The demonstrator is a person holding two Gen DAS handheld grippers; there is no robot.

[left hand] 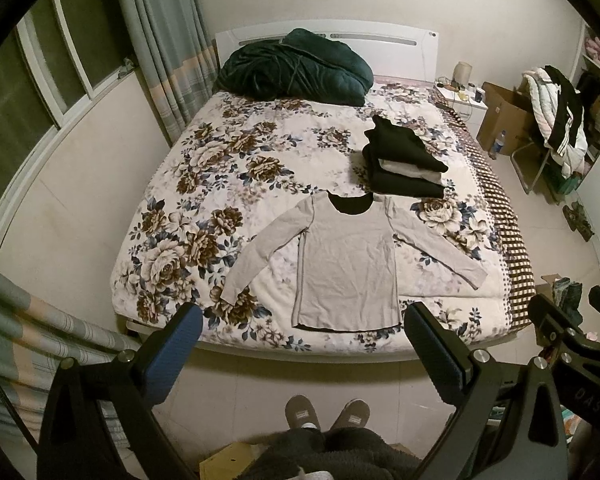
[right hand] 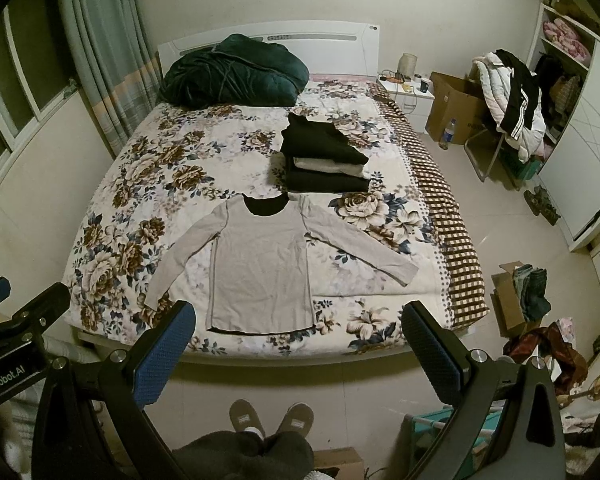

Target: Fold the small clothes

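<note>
Both claws point(left hand: 302, 334) point(right hand: 298, 332) spread empty above grey shirt point(left hand: 344, 264), folded stack point(left hand: 404, 164) just beyond, green quilt point(left hand: 296, 66) at headboard.

Ahead of you: floral bedspread point(left hand: 204, 184), dark green quilt point(left hand: 296, 66) at the headboard.
Your right: cardboard box point(right hand: 456, 108), bottle point(right hand: 447, 134).
Below you: slippers point(left hand: 326, 414).

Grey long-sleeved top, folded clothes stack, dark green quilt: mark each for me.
grey long-sleeved top point(left hand: 348, 264): left wrist view, middle of the chest panel.
folded clothes stack point(right hand: 324, 152): right wrist view, top black garment.
dark green quilt point(left hand: 296, 66): left wrist view, centre of the bundle.
</note>
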